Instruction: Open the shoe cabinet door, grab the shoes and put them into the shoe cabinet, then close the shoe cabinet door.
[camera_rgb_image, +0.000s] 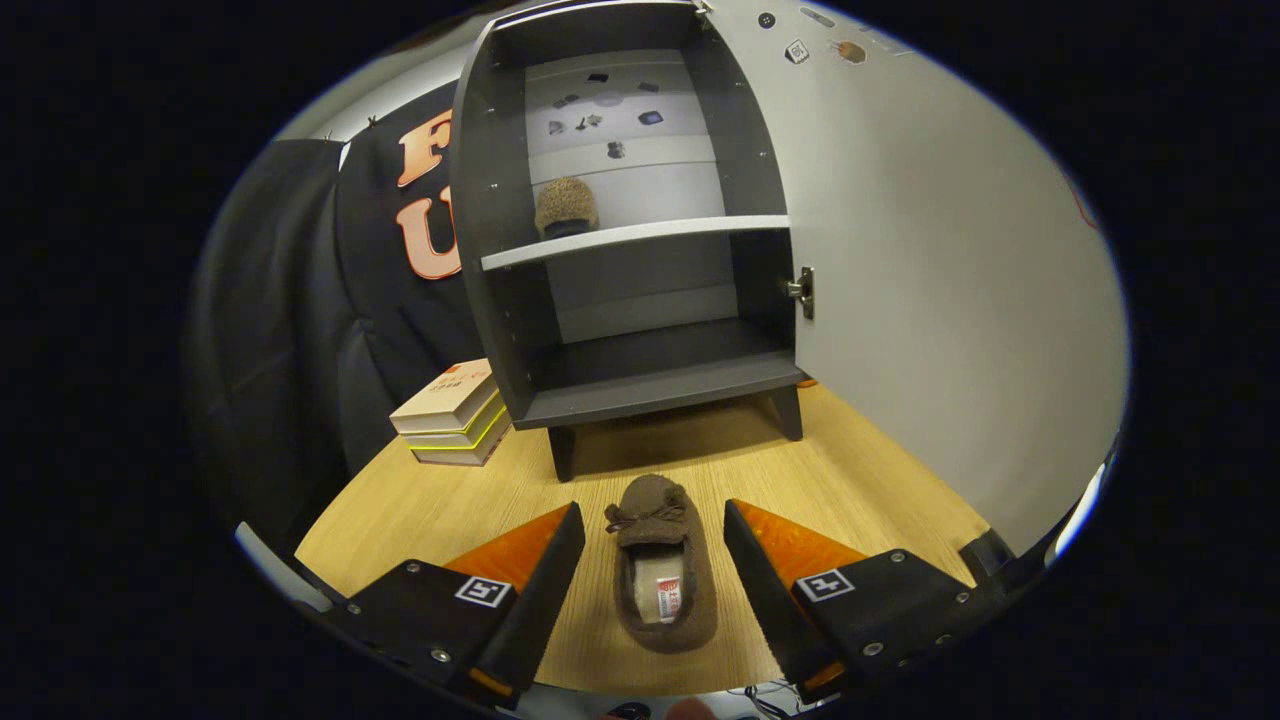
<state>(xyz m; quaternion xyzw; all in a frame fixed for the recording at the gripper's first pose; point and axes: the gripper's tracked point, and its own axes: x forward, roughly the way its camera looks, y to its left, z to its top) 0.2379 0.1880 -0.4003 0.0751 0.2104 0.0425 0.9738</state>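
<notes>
Spread wide at the bottom of the frame, the gripper (655, 520) is straddling a brown slipper (660, 565) lying on the wooden table (420, 510), its fingers (545, 560) standing apart from its sides, touching nothing. Inside the slipper a small tag is showing, too small to read. Beyond, the shoe cabinet (620, 230) is standing at centre frame, its door (940, 270) swinging open to the right. On its upper shelf (640, 236) a second slipper (566, 208) is sitting. Left of the cabinet, stacked books (450, 412) are lying, cover writing illegible.
</notes>
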